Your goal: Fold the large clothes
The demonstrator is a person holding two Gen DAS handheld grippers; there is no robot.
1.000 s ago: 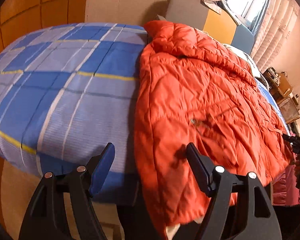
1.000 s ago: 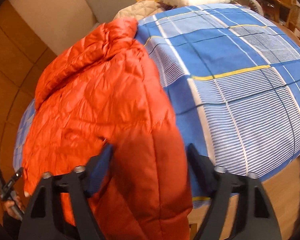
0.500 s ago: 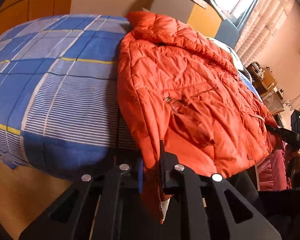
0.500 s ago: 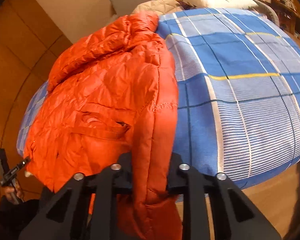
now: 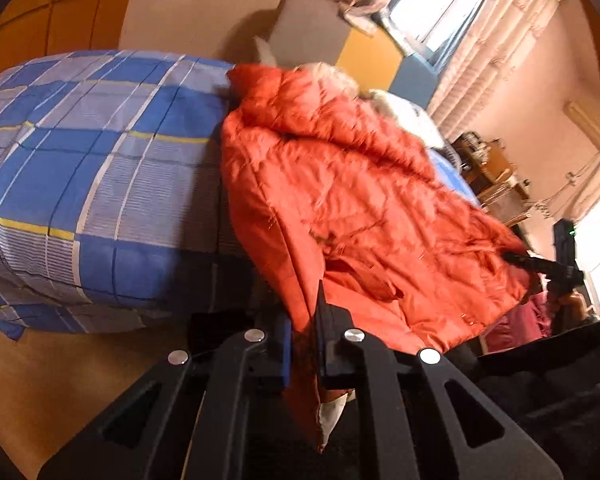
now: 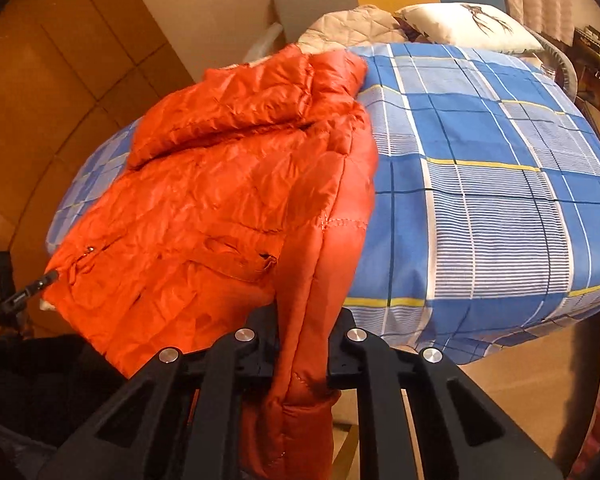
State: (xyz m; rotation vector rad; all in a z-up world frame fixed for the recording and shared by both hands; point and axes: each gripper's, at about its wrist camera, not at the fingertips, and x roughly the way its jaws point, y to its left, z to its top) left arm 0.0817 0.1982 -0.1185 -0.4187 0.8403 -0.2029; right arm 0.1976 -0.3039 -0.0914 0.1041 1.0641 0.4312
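An orange puffer jacket (image 5: 360, 200) lies on a bed with a blue checked cover (image 5: 80, 160), its hem hanging off the near edge. My left gripper (image 5: 302, 320) is shut on one bottom corner of the hem, which is lifted off the bed. In the right wrist view the jacket (image 6: 228, 184) rises toward my right gripper (image 6: 304, 320). Its jaws are closing, and the pads press the other padded hem corner between them. Each view shows the other gripper's tip on the far hem corner, right gripper (image 5: 540, 266) and left gripper (image 6: 28, 290).
A white pillow (image 6: 464, 26) and a beige quilted item (image 6: 352, 28) lie at the bed's head by a padded headboard (image 5: 312, 28). Curtains and a window (image 5: 440, 8) are beyond. Cluttered furniture (image 5: 488, 168) stands past the bed. Wooden floor (image 5: 60, 380) is below.
Both grippers went from wide open around the hem to shut on it. Both then rose and pulled back, lifting the jacket's lower edge off the bed.
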